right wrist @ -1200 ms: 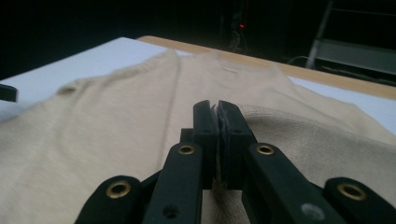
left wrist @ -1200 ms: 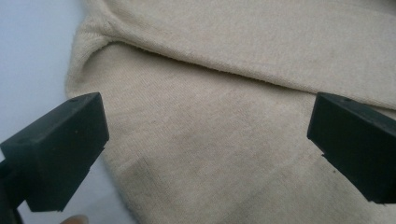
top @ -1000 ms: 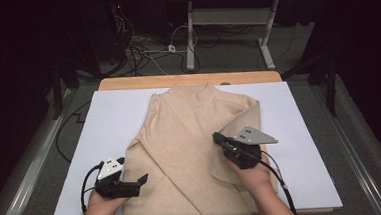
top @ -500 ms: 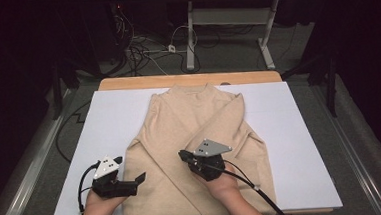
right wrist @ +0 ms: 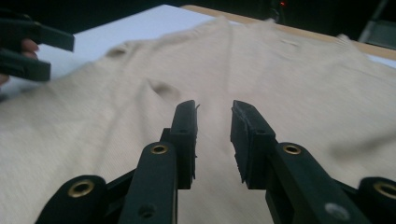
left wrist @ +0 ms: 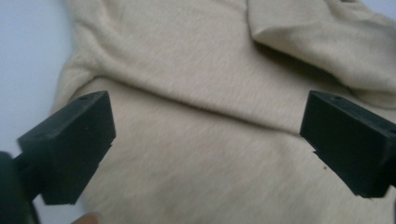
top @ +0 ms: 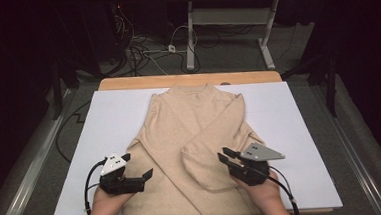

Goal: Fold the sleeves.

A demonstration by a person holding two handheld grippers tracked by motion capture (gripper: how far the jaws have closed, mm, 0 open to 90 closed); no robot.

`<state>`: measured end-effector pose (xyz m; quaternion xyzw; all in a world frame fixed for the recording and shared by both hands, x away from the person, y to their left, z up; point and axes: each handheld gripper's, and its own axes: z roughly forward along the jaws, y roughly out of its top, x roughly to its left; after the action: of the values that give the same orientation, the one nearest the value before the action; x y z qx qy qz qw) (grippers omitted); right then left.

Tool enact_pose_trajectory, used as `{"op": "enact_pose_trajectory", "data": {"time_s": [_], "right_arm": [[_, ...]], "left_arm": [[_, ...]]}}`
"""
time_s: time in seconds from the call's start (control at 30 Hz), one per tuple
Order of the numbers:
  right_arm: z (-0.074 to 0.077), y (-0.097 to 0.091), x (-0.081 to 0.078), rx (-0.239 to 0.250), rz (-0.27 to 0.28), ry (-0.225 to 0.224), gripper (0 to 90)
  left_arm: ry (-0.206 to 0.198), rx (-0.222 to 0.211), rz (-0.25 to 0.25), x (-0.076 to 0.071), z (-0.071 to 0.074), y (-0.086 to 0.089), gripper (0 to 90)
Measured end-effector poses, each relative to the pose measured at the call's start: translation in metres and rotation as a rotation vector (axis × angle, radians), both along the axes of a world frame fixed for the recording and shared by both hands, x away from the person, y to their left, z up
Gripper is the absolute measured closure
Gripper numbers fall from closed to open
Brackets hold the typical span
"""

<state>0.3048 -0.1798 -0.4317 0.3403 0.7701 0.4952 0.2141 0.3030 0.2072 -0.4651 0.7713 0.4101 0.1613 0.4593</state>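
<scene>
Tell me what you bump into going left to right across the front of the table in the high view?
Left gripper → folded sleeve of the sweater → right gripper.

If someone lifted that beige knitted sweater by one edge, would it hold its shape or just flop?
The beige knitted sweater would probably flop: its folded sleeve already drapes softly over the body. It likely grips rather than slips, since the knit looks fuzzy in the left gripper view. Pushed, it would probably bunch on the white table cover.
</scene>
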Motion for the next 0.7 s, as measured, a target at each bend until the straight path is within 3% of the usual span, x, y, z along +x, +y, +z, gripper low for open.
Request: {"op": "enact_pose_trajectory", "data": {"time_s": [0.2, 0.37, 0.57, 0.67, 0.7], "right_arm": [[-0.011, -0.046, -0.012, -0.006, -0.074, 0.027, 71.4], [-0.024, -0.062, -0.018, 0.016, -0.097, 0.043, 71.4], [-0.031, -0.07, -0.02, 0.015, -0.104, 0.053, 71.4], [-0.033, -0.071, -0.018, 0.01, -0.106, 0.054, 71.4], [-0.033, -0.07, -0.018, 0.01, -0.106, 0.056, 71.4]], "left_arm": [[-0.013, 0.005, -0.053, 0.026, 0.013, -0.036, 21.0], [0.037, 0.017, -0.117, 0.059, 0.011, -0.075, 36.3], [0.094, 0.108, -0.171, 0.091, 0.013, -0.113, 46.9], [0.116, 0.205, -0.21, 0.101, 0.01, -0.134, 50.0], [0.128, 0.212, -0.218, 0.104, 0.008, -0.139, 52.6]]}}
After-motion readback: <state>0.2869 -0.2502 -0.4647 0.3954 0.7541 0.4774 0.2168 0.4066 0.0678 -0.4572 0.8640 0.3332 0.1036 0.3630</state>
